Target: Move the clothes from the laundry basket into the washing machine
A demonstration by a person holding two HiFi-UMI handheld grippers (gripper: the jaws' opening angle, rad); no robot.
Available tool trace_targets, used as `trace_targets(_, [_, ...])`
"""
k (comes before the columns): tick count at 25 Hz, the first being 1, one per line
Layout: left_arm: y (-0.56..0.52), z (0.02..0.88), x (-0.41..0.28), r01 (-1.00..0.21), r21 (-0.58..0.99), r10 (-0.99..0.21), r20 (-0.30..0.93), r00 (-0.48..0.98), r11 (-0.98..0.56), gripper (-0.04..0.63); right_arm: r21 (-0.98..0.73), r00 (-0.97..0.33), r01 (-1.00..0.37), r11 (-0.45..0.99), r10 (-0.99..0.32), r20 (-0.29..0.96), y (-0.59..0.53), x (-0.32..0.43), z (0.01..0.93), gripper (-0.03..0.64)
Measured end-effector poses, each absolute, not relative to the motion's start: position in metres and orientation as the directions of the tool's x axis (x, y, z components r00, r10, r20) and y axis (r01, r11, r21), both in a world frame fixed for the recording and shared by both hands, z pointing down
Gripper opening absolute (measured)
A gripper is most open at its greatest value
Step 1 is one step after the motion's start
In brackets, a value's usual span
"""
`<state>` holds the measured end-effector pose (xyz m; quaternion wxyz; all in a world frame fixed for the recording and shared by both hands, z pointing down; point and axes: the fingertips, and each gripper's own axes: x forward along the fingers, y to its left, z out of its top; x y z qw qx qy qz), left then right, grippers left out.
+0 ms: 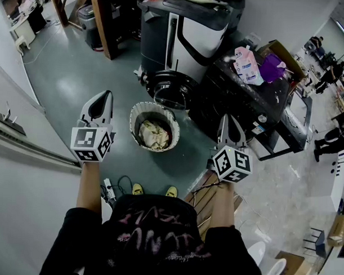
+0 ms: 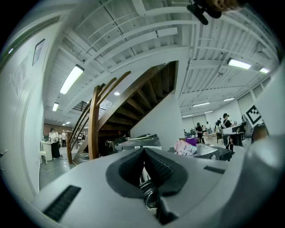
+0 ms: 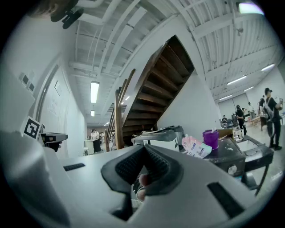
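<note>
**Clothes (image 1: 154, 134) in one laundry basket (image 1: 133, 120), both claws clenched empty**

One pale, crumpled heap sits in the single round basket on the floor; separate garments cannot be counted. One washing machine (image 1: 189, 33) stands at the basket's 12 o'clock, its drum opening too dark to see into. Two claws hover level, the left claw (image 1: 101, 106) at 9 o'clock and the right claw (image 1: 228, 127) at 3 o'clock. Both have their jaws pressed together on nothing. One dark counter (image 1: 241, 100) at 2 o'clock carries one pink pouch (image 1: 248, 64) and one purple cup (image 1: 271, 69).

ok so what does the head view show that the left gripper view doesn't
Only the head view: the laundry basket on the floor, with clothes inside. Only the left gripper view: the ceiling lights, and the left gripper seen end-on, jaws shut. Both: the washing machine and the pink pouch beside it.
</note>
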<state>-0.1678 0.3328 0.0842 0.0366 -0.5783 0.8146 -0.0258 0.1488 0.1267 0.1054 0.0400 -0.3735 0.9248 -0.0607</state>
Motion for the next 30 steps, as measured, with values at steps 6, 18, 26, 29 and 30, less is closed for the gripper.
trace_targets(6, [0.337, 0.079, -0.166, -0.946, -0.073, -0.948, -0.015, -0.317, 0.317, 0.009, -0.163, -0.722, -0.683, 0.712, -0.692, 0.002, 0.141, 0.144, 0.115, 0.005])
trace_targets(18, [0.340, 0.091, -0.165, -0.948, -0.064, -0.949, 0.007, -0.314, 0.313, 0.009, -0.198, -0.722, -0.679, 0.706, -0.692, 0.007, 0.143, 0.136, 0.121, 0.005])
trace_targets(26, [0.341, 0.096, -0.168, -0.951, -0.023, -0.951, 0.010, -0.309, 0.309, 0.015, -0.214, -0.717, -0.685, 0.696, -0.697, 0.027, 0.142, 0.138, 0.130, 0.033])
trace_targets(29, [0.341, 0.100, -0.167, -0.953, -0.021, -0.953, 0.016, -0.303, 0.303, 0.065, -0.218, -0.730, -0.671, 0.709, -0.683, 0.027, 0.144, 0.134, 0.131, 0.077])
trace_targets(30, [0.340, 0.101, -0.166, -0.954, -0.021, -0.953, 0.021, -0.301, 0.300, 0.094, -0.217, -0.735, -0.666, 0.714, -0.677, 0.025, 0.145, 0.133, 0.131, 0.096])
